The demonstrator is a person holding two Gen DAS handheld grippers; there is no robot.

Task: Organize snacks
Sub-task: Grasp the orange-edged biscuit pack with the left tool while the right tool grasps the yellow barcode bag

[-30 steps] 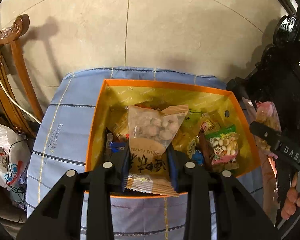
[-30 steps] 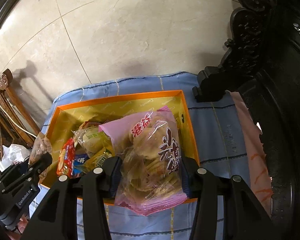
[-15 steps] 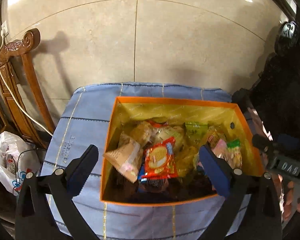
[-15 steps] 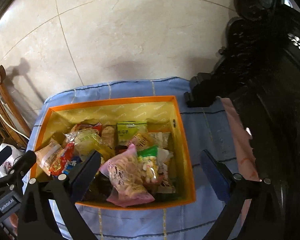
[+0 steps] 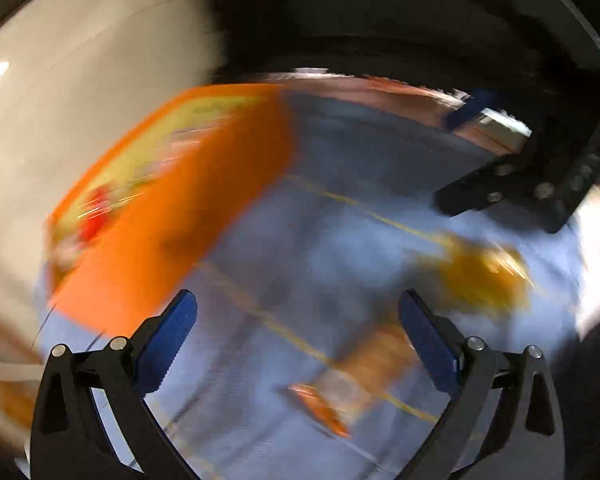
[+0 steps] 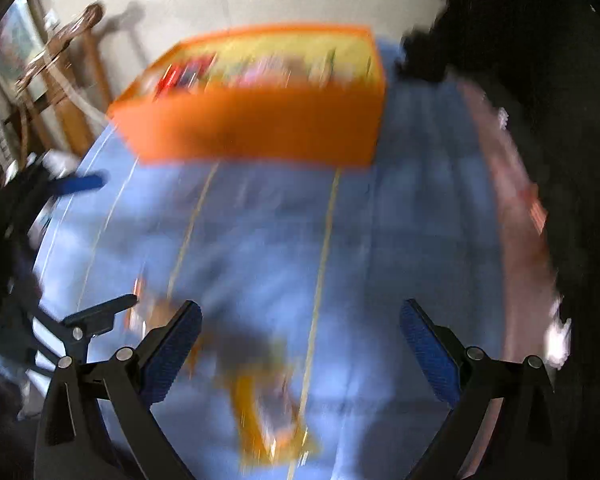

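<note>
A second ago each tool held a snack bag over the orange box (image 6: 256, 128); now the left tool (image 5: 298, 340) and the right tool (image 6: 300, 344) are wide open and empty. Both have swung down to the blue-covered surface (image 6: 400, 240), where blurred yellow-orange packets (image 6: 268, 412) lie near the box, probably next.

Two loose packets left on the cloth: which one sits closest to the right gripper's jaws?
The yellow packet, lying low between the right gripper's open jaws. The orange-brown packet lies farther left, beyond its left finger.

Box (image 6: 256, 128) on cloth (image 6: 400, 240) — snacks (image 6: 260, 68) inside
</note>
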